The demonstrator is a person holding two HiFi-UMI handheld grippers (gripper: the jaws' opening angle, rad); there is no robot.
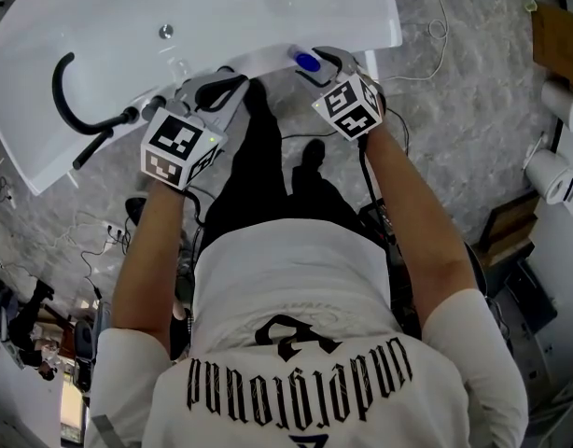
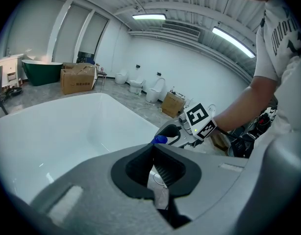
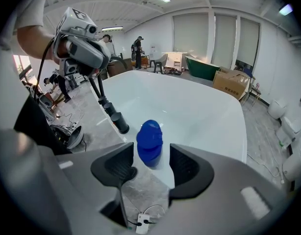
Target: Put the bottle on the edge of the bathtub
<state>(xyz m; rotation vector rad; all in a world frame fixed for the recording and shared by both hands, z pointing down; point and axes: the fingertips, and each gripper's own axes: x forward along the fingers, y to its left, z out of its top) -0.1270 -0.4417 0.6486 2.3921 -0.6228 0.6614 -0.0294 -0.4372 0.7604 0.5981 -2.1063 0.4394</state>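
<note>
Bottle, blue-capped, is recorded standing upright on the near rim of the white bathtub, directly between the jaws of the right hand-held gripper. Those jaws are spread wide, with a gap left on either side of the cap and neither pad pressed on it. The left hand-held gripper is held near, to the left of the right one, with its jaws brought together at the tips and nothing between them; black tap fittings are noted on the rim ahead-left of the right hand-held gripper.
</note>
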